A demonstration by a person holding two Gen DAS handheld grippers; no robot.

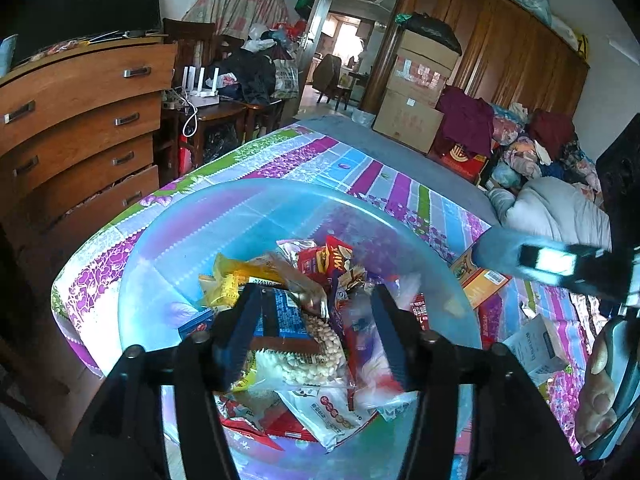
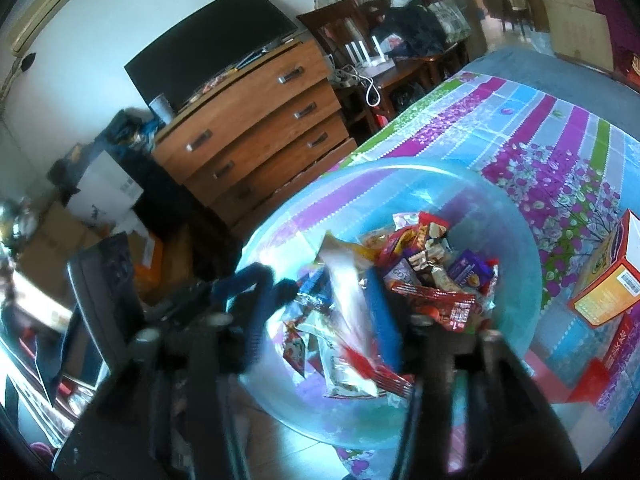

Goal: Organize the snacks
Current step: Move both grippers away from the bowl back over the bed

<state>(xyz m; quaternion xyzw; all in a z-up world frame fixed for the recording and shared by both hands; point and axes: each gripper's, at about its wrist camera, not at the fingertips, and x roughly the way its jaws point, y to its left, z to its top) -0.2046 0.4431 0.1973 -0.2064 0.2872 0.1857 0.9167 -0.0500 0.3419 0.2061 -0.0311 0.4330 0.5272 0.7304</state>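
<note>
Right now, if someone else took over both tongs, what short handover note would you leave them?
Left tongs: open, nothing gripped, over the snack pile.
Right tongs: open; a blurred clear packet lies between the fingers, apparently released.
Blue basin sits on the striped bedspread, holding most snack packets.
Still outside: the orange box and a red box beside the basin, plus a white box.
Left to do: move those in, if they belong.

Black gripper frames, dark blue fingers (image 1: 240, 332)
</note>
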